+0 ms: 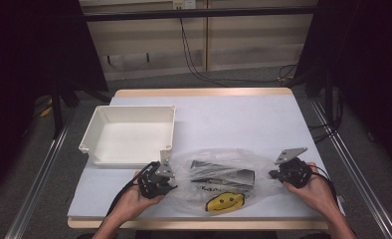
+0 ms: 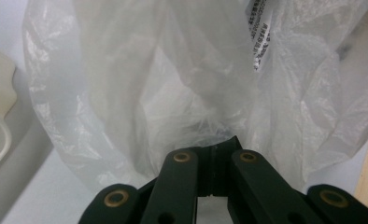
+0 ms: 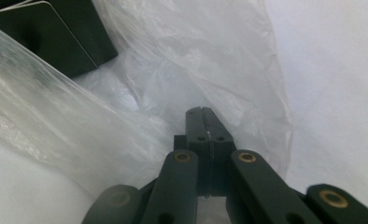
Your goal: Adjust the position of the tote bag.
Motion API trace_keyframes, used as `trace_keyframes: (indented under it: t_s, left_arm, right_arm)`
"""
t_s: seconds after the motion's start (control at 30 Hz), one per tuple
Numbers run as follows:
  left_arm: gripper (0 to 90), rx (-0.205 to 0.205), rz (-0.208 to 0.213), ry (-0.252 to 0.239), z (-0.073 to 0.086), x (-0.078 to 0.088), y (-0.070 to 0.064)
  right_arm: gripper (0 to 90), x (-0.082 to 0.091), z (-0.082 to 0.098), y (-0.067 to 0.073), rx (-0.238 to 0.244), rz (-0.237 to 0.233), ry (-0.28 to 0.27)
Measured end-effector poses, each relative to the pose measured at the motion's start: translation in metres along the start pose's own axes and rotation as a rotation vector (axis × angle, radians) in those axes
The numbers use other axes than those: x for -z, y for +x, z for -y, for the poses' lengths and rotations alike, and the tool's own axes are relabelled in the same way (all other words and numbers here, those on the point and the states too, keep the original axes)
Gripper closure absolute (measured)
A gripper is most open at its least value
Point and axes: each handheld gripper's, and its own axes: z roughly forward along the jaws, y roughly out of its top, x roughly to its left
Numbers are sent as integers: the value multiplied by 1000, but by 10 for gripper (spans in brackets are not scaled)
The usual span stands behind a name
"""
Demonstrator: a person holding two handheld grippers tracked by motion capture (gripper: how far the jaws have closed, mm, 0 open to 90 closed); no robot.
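Fingers of left gripper (image 1: 170,185) and right gripper (image 1: 273,174) are pinched shut on opposite ends of the plastic bag (image 1: 224,172), lying crosswise at lower centre of the table (image 1: 234,114).

The small print (image 2: 258,35) on the plastic bag (image 1: 219,172) is too blurred to read. Crinkled film veils the dark packet (image 1: 224,174) inside, leaving its label unreadable.

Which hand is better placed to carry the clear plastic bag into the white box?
Left: its tool grips the clear plastic bag right beside the white rectangular plastic box; the right tool sits farther away.
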Motion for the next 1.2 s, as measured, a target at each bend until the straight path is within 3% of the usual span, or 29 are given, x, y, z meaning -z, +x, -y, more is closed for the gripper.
trace_keyframes:
  t_s: [0.17,0.27,0.33,0.37,0.47,0.57,0.67,0.7,0.73,0.77,0.8,1.0,1.2]
  left_arm:
    - [900,-15,-3,8,2,2,-1]
    - [900,-22,-27,9,3,2,-6]
    - [900,-27,-17,10,5,4,-9]
    - [900,-26,-14,8,8,5,-10]
    - [900,0,-6,-6,10,6,-10]
    - [900,20,33,-31,10,5,-7]
    - [900,33,41,-46,7,5,-8]
    - [900,13,54,-47,5,8,-7]
    - [900,48,52,-82,4,8,-9]
    - [900,10,55,-72,2,12,-7]
    - [900,33,65,-103,0,14,-9]
    - [900,34,98,-200,-9,31,-18]
    - [900,1,110,-239,-23,43,-20]
  right_arm:
    - [900,0,2,-3,0,12,-4]
    - [900,1,3,-4,-9,15,-2]
    - [900,1,5,-6,-25,17,-5]
    - [900,2,5,-8,-15,39,-2]
    - [900,2,8,-12,-42,21,-14]
    - [900,0,4,-8,-16,52,-13]
    - [900,0,1,-6,-36,-5,-47]
    - [900,0,-2,-5,-31,-9,-53]
    - [900,1,-4,-3,-31,-7,-58]
    - [900,2,-6,-1,-35,-26,-78]
    - [900,4,-8,0,-24,-34,-103]
    - [900,19,-13,9,-33,-93,-201]
    - [900,32,-24,25,-9,-136,-274]
